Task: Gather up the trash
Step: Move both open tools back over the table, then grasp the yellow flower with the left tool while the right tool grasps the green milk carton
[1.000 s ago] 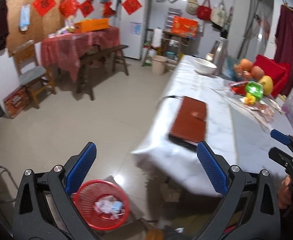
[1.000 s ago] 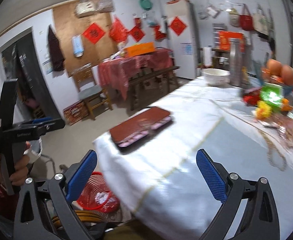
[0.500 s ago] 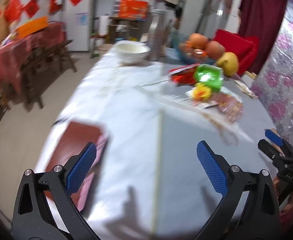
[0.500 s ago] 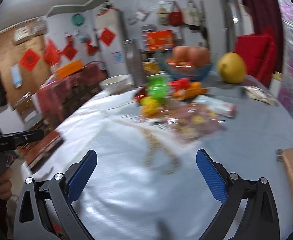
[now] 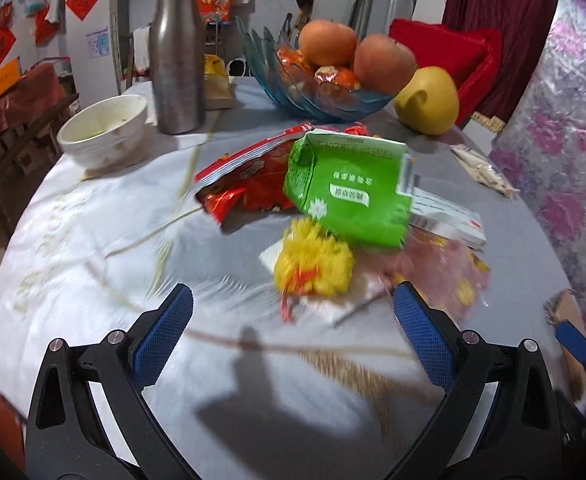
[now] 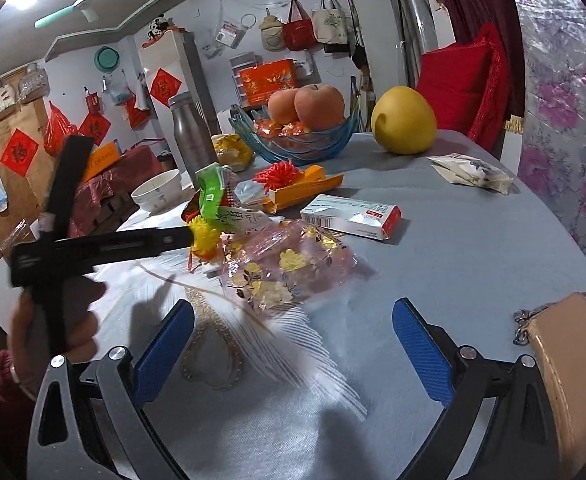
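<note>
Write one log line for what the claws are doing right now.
left claw: open, empty | right claw: open, empty | nearest trash: yellow pompom, pink wrapper | nothing grabbed yet

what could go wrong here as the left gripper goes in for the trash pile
1. The green carton leans over the yellow pom-pom and red snack bag; grabbing one may drag the others.
2. The glass fruit bowl and steel bottle stand just behind; overreaching might knock them.
3. The left gripper, jaws open, may snag the tablecloth.

Two apples point(image 6: 307, 105), one pomelo point(image 6: 403, 121), one steel bottle point(image 5: 177, 60), one white bowl point(image 5: 103, 130), one green packet point(image 5: 349, 188), one white-and-red box point(image 6: 351, 216).
</note>
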